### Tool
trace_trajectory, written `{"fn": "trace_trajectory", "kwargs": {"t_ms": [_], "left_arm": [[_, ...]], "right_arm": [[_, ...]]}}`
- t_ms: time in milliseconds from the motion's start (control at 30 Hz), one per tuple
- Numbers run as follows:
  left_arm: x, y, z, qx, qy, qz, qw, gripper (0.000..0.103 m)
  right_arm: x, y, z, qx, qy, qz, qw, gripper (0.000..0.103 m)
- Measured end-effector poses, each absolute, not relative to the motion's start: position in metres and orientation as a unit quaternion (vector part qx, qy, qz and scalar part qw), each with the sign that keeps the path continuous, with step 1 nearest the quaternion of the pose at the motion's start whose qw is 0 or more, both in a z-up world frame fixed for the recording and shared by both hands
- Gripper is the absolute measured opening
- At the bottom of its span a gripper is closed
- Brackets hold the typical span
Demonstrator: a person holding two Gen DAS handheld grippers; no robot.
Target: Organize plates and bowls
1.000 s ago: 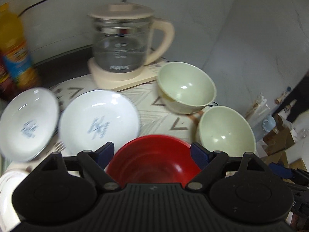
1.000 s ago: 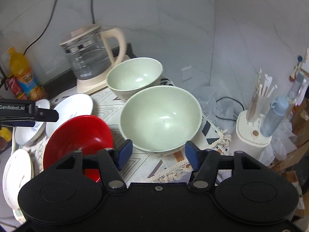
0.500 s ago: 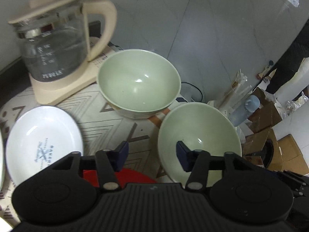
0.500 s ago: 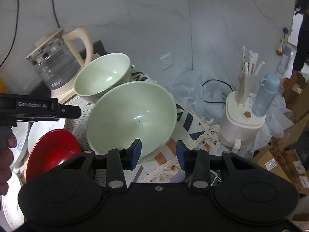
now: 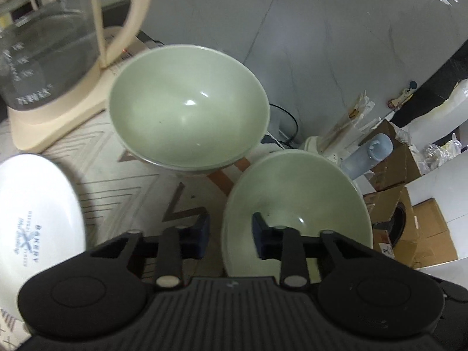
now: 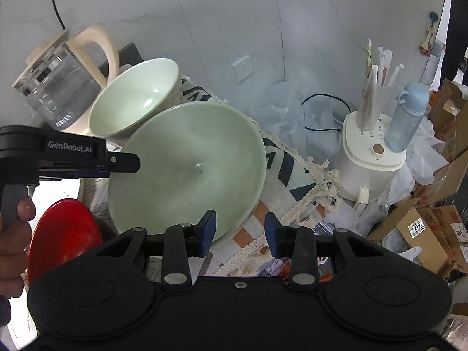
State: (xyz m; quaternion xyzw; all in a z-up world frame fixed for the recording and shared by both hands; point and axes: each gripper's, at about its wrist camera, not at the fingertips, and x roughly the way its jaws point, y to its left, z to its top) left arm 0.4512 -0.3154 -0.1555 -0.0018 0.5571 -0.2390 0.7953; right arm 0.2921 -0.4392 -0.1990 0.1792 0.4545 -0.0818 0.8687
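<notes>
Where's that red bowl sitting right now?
Only the right wrist view shows the red bowl: low on the left, beside the near green bowl, below the left gripper.

My desk (image 5: 137, 181) wears a pale cloth with brown chevron lines and a fringed edge. On it sit two pale green ceramic bowls (image 5: 187, 108) (image 6: 187, 169), a white printed plate (image 5: 35, 219), a red bowl (image 6: 63, 234) and a cream-based glass kettle (image 5: 44, 67).
</notes>
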Motion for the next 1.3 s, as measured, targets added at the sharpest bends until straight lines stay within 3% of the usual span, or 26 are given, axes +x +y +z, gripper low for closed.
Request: {"fn": "trace_trajectory", "kwargs": {"t_ms": [100,200,433,1300], "left_arm": [[0.452,-0.319,-0.162,0.001,0.568,-0.232,0.789,0.015],[0.451,-0.319,-0.165,0.004,0.571,-0.229,0.789,0.011],[0.444,-0.317,-0.157,0.005,0.565,-0.226,0.793,0.011],[0.409,-0.289,-0.062,-0.047,0.491,-0.174,0.852,0.011]], "right_arm": [[0.295,-0.441,-0.203,0.181,0.456,-0.082,0.867,0.036],[0.298,-0.444,-0.210,0.195,0.458,-0.080,0.864,0.028],[0.300,-0.444,-0.211,0.200,0.452,-0.081,0.866,0.023],[0.278,-0.438,-0.131,0.161,0.363,-0.036,0.917,0.023]]}}
